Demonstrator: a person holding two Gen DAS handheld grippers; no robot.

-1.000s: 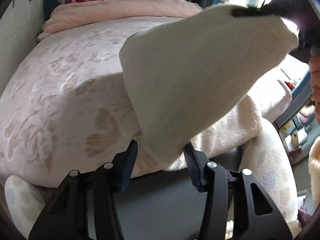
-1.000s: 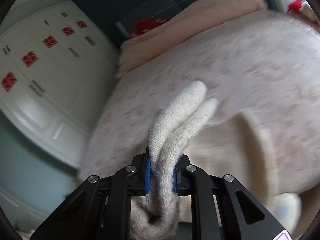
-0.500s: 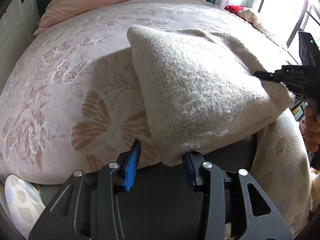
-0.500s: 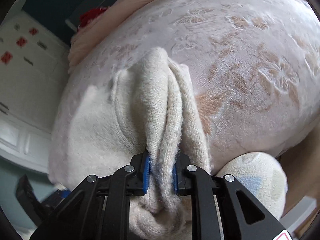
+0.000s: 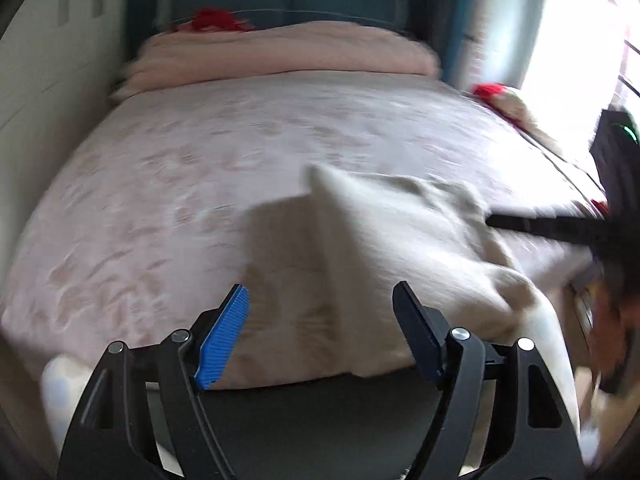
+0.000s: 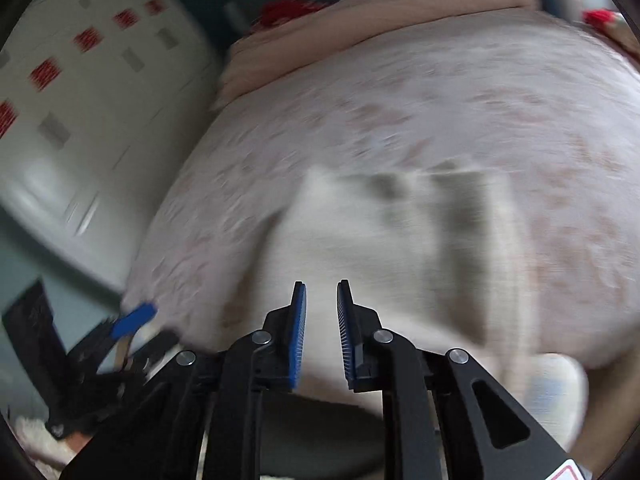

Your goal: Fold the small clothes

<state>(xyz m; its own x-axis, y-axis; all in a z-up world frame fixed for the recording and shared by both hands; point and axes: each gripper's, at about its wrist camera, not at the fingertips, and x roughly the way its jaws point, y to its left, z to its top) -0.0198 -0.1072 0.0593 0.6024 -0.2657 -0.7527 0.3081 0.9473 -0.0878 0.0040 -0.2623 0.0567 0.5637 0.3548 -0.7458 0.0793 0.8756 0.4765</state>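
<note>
A cream knitted garment [image 5: 392, 248] lies folded on the pink flowered bed cover [image 5: 180, 168], near the bed's front edge. It also shows in the right wrist view [image 6: 384, 248], blurred by motion. My left gripper [image 5: 320, 320] is open wide and empty, just in front of the garment. My right gripper [image 6: 321, 320] is open a little and empty, drawn back above the garment's near edge. The right gripper also shows at the right of the left wrist view [image 5: 560, 226], and the left gripper at the lower left of the right wrist view [image 6: 120, 336].
A folded pink quilt [image 5: 280, 56] lies at the head of the bed with a red item [image 5: 212, 20] behind it. White cupboards [image 6: 80, 112] stand to the left. A bright window [image 5: 580, 40] is at the right. A pale cushion [image 6: 556, 392] sits below the bed's edge.
The garment was lowered from the air onto the bed. My right gripper let go of it and drew back. My left gripper opened wider and moved back.
</note>
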